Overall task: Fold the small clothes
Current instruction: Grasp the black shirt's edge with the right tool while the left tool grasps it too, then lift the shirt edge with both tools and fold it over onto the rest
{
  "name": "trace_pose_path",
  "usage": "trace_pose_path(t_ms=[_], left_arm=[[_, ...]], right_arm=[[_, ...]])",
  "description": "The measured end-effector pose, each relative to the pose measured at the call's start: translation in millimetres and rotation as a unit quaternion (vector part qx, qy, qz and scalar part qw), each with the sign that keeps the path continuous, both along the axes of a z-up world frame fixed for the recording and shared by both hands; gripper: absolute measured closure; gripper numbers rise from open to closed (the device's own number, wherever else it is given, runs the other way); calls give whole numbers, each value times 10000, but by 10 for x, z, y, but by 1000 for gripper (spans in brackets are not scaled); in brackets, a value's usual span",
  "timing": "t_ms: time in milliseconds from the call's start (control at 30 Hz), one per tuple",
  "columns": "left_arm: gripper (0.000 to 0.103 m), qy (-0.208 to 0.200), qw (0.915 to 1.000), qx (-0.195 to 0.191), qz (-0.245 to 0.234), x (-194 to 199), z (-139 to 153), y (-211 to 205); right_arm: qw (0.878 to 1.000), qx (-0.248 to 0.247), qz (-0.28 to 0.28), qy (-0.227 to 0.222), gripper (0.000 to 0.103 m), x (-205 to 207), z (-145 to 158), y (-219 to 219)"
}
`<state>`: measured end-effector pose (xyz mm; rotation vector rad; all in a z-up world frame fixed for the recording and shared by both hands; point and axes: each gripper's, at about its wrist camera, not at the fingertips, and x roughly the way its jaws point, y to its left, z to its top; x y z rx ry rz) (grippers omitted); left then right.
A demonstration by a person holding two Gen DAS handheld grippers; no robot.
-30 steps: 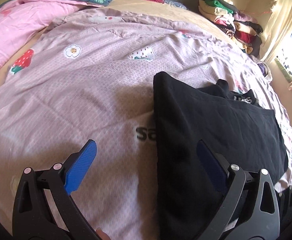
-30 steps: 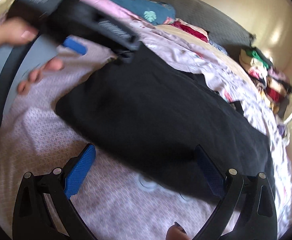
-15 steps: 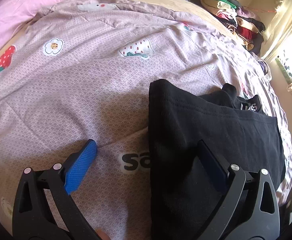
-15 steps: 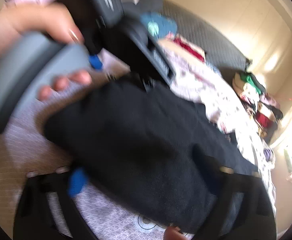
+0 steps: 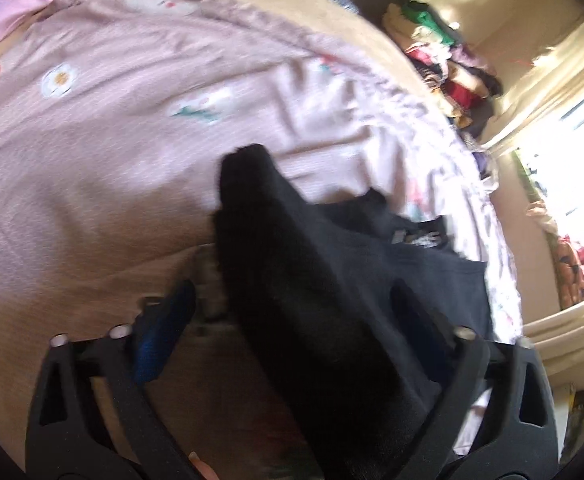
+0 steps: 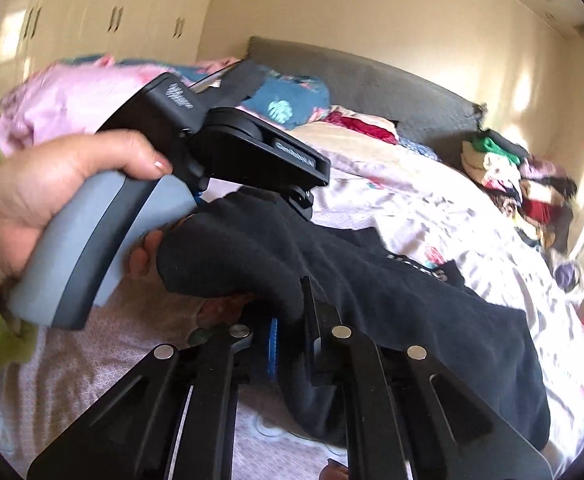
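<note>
Daylight is pouring in from the window at right, blowing out to pure white there and glaring off the curtain and the wall. Both fisheye views are bending hard toward dark vignetted corners. The left wrist view is smearing with motion blur across the bedspread; the black garment is reading as near-featureless shadow. The right wrist view is staying sharper in the centre, blurring at the clothes pile.

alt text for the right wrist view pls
The right gripper is shut on the near edge of a black garment lying on a pink bedspread, while a hand at left holds the left gripper's grey handle beside the raised fabric.
</note>
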<state>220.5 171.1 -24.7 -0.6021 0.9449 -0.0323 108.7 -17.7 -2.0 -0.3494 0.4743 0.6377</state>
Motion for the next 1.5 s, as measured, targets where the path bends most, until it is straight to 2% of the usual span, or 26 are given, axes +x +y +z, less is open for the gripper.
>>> trace_pose_path(t_ms=[33, 100, 133, 200, 433, 700, 1000, 1333, 1500], left_arm=[[53, -56, 10000, -8, -45, 10, 44, -55], [65, -178, 9997, 41, -158, 43, 156, -200], [74, -273, 9993, 109, -218, 56, 233, -292], [80, -419, 9984, 201, -320, 84, 359, -444], [82, -709, 9937, 493, -708, 269, 709, -1025], [85, -798, 9884, 681, -1096, 442, 834, -1649], [86, -615, 9844, 819, -1433, 680, 684, -2227], [86, -338, 9817, 912, -1636, 874, 457, -2531], [86, -165, 9809, 901, -1713, 950, 322, -2653]], right_arm=[[9999, 108, -81, 33, 96, 23, 31, -90], [9994, 247, -236, 57, 96, 40, 64, -225], [9989, 328, -324, 71, 96, 55, 84, -299], [9975, 498, -474, 132, 96, 53, 106, -419], [9892, 1076, -960, 249, 96, 113, 206, -904], [9775, 1466, -1453, 424, 96, 135, 202, -1387], [9622, 1849, -1787, 899, 97, 228, 86, -1804], [9465, 2131, -2002, 1364, 96, 338, -54, -2036], [9347, 2283, -2151, 1671, 96, 392, -157, -2138]])
